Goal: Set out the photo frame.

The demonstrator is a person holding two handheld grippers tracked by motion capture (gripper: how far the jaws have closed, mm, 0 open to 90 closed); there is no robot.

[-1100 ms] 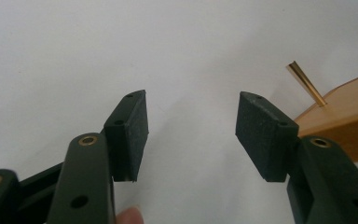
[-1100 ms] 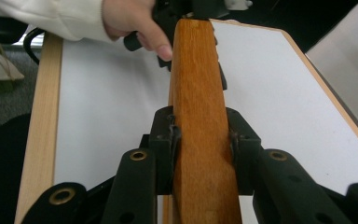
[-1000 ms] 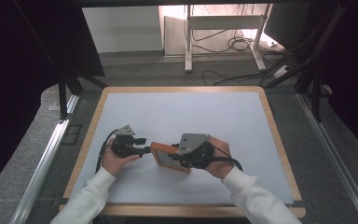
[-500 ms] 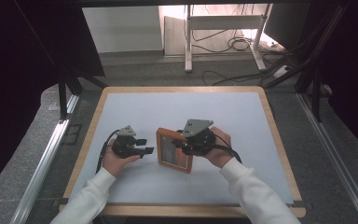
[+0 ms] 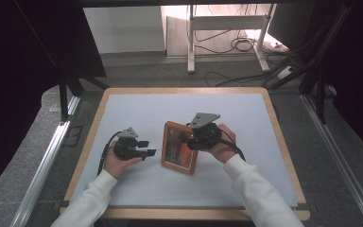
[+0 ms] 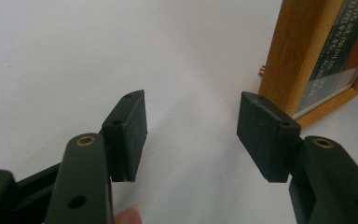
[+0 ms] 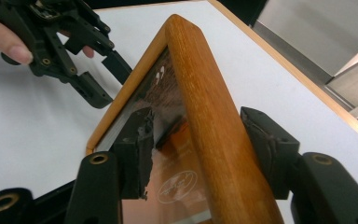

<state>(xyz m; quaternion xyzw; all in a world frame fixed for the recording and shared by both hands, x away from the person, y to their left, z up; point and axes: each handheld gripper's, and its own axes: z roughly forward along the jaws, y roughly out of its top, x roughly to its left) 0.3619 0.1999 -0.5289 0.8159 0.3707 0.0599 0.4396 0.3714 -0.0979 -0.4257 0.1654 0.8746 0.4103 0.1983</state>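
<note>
A wooden picture frame [image 5: 179, 149] with a glass front stands at a lean on the white mat [image 5: 137, 109], near the table's middle. My right gripper [image 5: 185, 138] straddles its upper right rail. In the right gripper view the rail [image 7: 205, 93] runs between the jaws [image 7: 198, 140]. They have just been opening: one pad lies by the glass, the other stands off the wood. My left gripper [image 5: 147, 147] rests on the mat just left of the frame, open and with nothing between its pads [image 6: 191, 126]. The frame's edge [image 6: 298, 51] lies just beyond its right pad.
The mat lies on a table with a wooden rim [image 5: 283, 142]. Beyond its far edge stand white table legs [image 5: 191, 42] with cables [image 5: 238, 45] on the floor. Metal rails [image 5: 47, 161] run along both sides. The other gripper [image 7: 100, 74] shows past the frame in the right gripper view.
The frame has gone from lying low between the grippers to leaning up with its face showing. My right hand has shifted up and right, its jaws wider. The left gripper has stayed put.
</note>
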